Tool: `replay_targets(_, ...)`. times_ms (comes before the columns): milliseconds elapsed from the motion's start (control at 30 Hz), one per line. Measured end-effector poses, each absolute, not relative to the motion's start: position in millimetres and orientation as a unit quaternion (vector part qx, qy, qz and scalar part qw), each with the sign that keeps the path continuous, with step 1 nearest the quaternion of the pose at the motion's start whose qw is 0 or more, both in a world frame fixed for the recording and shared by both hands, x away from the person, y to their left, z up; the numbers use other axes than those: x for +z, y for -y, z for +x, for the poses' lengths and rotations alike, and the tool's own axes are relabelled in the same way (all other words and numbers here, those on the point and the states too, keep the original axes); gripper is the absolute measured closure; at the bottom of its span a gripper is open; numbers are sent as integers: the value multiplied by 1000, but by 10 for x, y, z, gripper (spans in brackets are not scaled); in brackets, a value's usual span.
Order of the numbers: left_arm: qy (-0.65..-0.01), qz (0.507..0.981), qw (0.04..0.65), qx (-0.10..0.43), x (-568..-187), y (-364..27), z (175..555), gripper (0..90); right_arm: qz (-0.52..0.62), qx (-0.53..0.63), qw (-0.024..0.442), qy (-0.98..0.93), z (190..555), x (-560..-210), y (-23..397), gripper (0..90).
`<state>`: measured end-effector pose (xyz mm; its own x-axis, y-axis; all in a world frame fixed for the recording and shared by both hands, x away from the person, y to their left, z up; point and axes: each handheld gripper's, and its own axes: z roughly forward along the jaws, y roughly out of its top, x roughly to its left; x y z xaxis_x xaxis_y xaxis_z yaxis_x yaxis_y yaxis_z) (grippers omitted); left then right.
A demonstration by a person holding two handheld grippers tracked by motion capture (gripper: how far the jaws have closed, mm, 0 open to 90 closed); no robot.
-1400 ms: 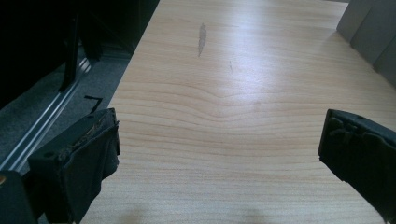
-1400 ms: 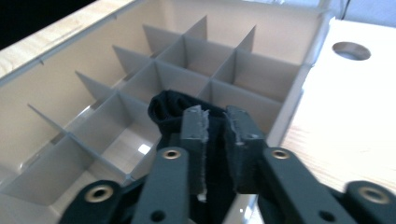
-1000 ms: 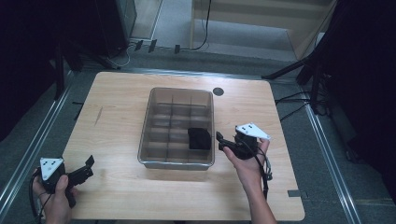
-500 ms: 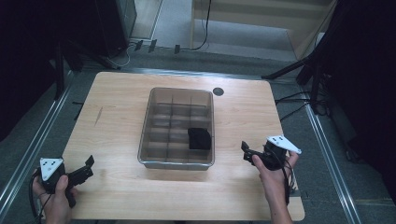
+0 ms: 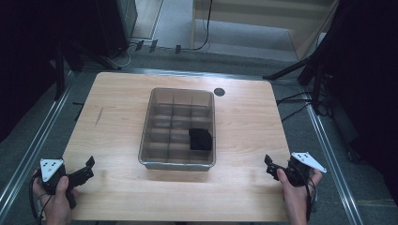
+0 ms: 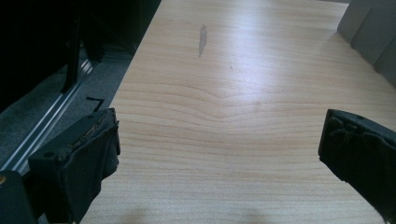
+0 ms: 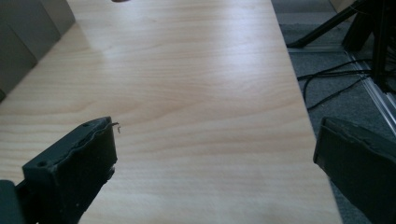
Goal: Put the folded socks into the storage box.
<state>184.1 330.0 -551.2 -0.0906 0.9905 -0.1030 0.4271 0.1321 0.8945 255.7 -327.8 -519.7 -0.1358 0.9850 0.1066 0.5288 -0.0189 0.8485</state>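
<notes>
Both grippers parked at the near corners of the table, well apart from the work. Left gripper sits near the front-left corner, jaws spread wide, nothing between them; the left gripper view confirms bare wood between the pads. Right gripper sits near the front-right corner, jaws likewise wide and empty, with table edge and floor cables past the right jaw in its own view. The divided tray is centred on the table, clear grey plastic, gridded into small compartments. One black object lies in the right-hand column, second row from the near end, touching or nearly touching the dividers. It looks matte and slightly lumpy, probably foam or fabric, so likely light and compressible, not slippery, not fragile; material cannot be confirmed from here. Best grip is likely from straight above, jaws across its narrower sides, since the compartment walls leave little side access. The tray is probably light too and could slide if a jaw catches a divider.
</notes>
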Motion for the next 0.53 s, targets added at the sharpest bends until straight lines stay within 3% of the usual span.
replay_targets(533, -644, 550, 390, 362, -5513, -3298, 1838, 0, 627, 389, 292, -609, 2286, -5464, 3751, 0)
